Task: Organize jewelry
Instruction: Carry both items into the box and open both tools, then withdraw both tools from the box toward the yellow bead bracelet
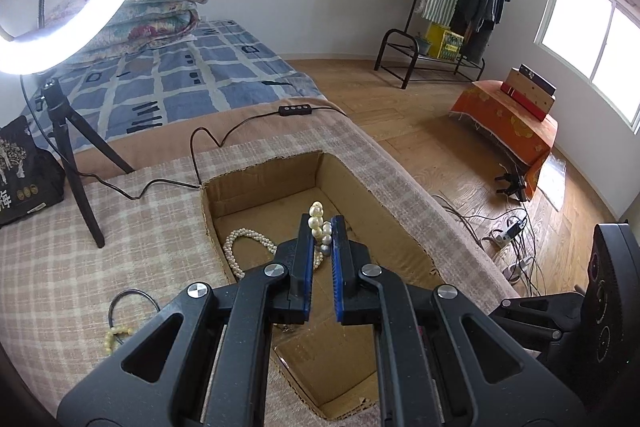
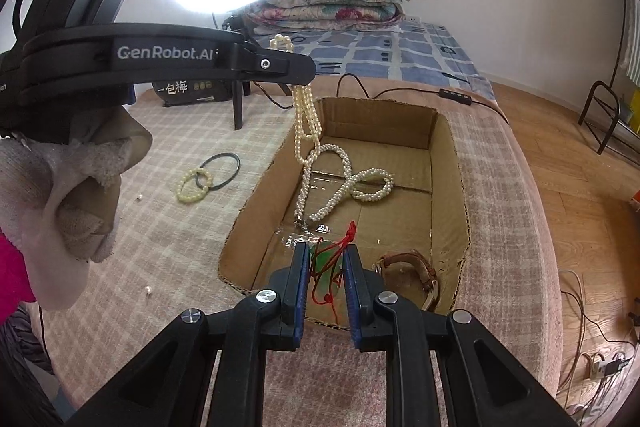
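Right gripper [image 2: 326,277] is closing on a green pendant with red cord [image 2: 329,265] over the near end of the cardboard box [image 2: 454,163]. Farther in, left gripper [image 1: 323,233] is pinching a pearl strand [image 2: 306,115] dangling into the box; risk: it's snagging the twisted pearl necklace [image 2: 360,183] below.

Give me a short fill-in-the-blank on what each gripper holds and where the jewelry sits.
1. The left gripper is shut on a strand of ____ hanging over the cardboard box.
2. The right gripper holds a green pendant on a ____ cord.
3. The watch lies ____ the box.
4. The black hair tie lies ____ the box.

Missing words: pearls; red; inside; outside
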